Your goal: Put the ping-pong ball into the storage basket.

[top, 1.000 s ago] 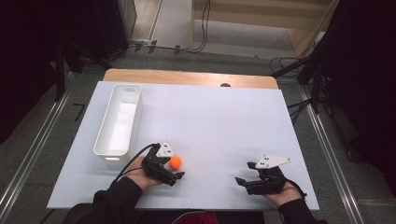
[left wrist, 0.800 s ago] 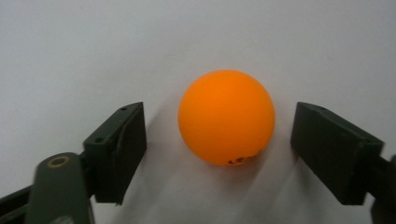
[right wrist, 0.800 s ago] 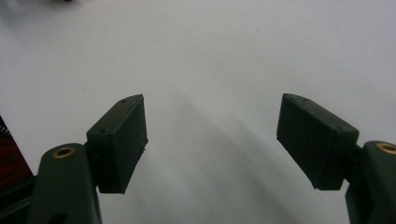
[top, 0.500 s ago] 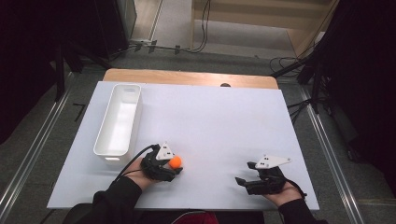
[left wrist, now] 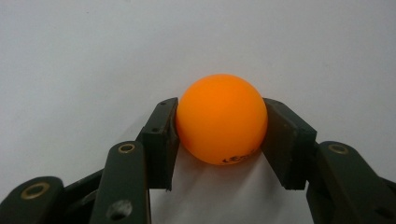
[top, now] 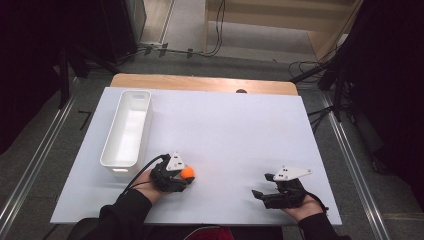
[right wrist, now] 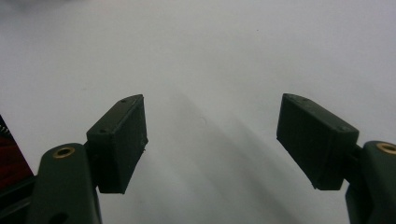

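Left gripper (left wrist: 219, 140) has just closed, clamped on the orange ball (left wrist: 221, 119); lift straight, keep squeeze gentle; right gripper (right wrist: 212, 140) gapes empty.

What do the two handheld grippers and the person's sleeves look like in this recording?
Both the left gripper and the right gripper are black, with two flat rectangular pads on arms fastened by brass-coloured rivets. Each carries a pale grey three-cornered plate with small dark dots on top. A black cable trails from the left one. The person wears dark long sleeves.
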`<control>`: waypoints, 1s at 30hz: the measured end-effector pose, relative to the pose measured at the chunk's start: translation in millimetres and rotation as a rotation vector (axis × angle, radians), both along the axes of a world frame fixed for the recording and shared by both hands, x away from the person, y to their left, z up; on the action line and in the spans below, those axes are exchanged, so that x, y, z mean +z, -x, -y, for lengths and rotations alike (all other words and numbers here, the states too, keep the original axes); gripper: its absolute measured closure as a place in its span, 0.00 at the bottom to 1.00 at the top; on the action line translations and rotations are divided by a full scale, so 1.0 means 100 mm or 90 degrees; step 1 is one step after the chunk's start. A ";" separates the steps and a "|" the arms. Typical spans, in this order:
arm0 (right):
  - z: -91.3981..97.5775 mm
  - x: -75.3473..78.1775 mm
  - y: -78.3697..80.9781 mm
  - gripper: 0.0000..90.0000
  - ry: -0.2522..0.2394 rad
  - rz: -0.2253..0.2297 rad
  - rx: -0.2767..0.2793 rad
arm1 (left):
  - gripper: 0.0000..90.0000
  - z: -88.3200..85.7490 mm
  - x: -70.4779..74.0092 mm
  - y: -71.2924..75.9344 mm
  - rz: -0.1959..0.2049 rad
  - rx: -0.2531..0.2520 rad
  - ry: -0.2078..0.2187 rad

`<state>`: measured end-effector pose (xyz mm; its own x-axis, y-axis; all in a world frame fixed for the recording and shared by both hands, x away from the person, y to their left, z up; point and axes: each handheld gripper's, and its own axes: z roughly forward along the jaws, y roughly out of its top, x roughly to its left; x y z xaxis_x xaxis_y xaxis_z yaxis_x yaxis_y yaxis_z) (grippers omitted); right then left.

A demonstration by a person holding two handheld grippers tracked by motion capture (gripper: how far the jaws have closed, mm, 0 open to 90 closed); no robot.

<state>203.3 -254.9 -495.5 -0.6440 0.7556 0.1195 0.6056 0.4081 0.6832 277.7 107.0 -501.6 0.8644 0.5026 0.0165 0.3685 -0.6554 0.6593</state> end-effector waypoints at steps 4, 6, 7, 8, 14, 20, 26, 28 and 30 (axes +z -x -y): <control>0.00 0.00 0.00 0.26 0.001 0.001 0.003 | 0.55 0.00 0.00 0.00 -0.001 0.000 -0.001; 0.00 0.00 0.00 0.26 0.001 0.001 0.003 | 0.55 -0.01 0.01 0.00 -0.003 0.000 0.001; 0.00 0.00 0.00 0.26 0.001 0.001 0.003 | 0.55 -0.01 0.02 0.00 -0.003 0.002 0.004; 0.00 0.00 0.00 0.26 0.001 0.001 0.003 | 0.55 -0.01 0.03 0.00 -0.003 0.003 0.008; 0.00 0.00 0.00 0.26 0.001 0.002 0.003 | 0.55 -0.01 0.07 0.03 -0.001 0.003 0.025; 0.00 0.00 0.00 0.26 0.001 0.001 0.003 | 0.55 0.00 0.11 0.07 0.005 -0.002 0.038; 0.00 0.00 0.00 0.26 0.001 0.001 0.003 | 0.55 0.00 0.15 0.06 0.001 0.008 0.055; 0.00 0.00 0.00 0.26 0.001 0.001 0.001 | 0.55 -0.01 0.17 0.06 -0.004 0.014 0.061; 0.00 0.00 0.00 0.26 0.002 0.000 0.000 | 0.55 -0.01 0.19 0.06 -0.007 0.017 0.071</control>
